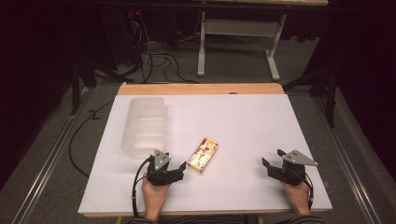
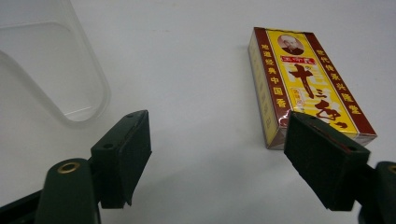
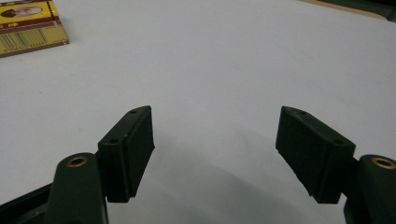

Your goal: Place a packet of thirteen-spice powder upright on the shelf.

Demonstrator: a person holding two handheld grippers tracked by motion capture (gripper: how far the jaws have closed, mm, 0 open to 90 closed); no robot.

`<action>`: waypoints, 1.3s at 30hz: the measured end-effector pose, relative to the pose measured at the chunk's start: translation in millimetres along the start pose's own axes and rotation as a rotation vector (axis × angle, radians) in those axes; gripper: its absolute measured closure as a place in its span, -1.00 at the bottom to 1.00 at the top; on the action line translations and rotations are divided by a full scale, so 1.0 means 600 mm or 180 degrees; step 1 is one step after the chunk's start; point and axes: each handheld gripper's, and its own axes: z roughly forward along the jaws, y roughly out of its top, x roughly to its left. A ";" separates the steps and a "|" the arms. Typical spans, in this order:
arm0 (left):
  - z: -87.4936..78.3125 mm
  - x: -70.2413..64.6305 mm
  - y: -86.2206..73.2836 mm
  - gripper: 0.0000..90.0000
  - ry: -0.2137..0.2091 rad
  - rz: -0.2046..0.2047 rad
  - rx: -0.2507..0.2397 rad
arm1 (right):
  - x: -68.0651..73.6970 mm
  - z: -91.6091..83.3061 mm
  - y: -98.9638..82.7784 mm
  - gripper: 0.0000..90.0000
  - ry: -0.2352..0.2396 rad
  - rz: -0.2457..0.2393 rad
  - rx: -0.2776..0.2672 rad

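Observation:
A yellow and dark red box point(image 1: 204, 154) with printed characters lies flat on the white table top point(image 1: 233, 121), near its middle front. My left gripper point(image 1: 169, 164) rests just left of the box, open, with nothing between its jaws; in the left gripper view the box point(image 2: 303, 79) lies ahead on the right, its near corner behind the right jaw. My right gripper point(image 1: 271, 157) stands open at the front right, well apart from the box. Its own view has the box point(image 3: 29, 25) at the far upper left.
A clear plastic container point(image 1: 145, 126) lies on the left of the table, just beyond my left gripper; its rounded rim point(image 2: 70, 79) is in the left gripper view. Past the table's wooden far edge point(image 1: 201, 88) are cables and a grey stand point(image 1: 238, 42) on the floor.

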 end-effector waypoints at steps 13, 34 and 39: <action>0.000 -0.003 0.000 -0.47 0.0008 0.0045 -0.0010 | 0.000 0.000 0.000 -0.39 0.0005 0.0013 0.0004; 0.003 -0.009 0.003 -0.46 0.0058 0.0122 0.0058 | -0.001 0.000 0.000 -0.40 0.0003 0.0002 -0.0008; 0.000 -0.014 0.006 -0.47 0.0013 0.0117 0.0083 | -0.001 -0.001 0.000 -0.40 0.0004 0.0012 -0.0012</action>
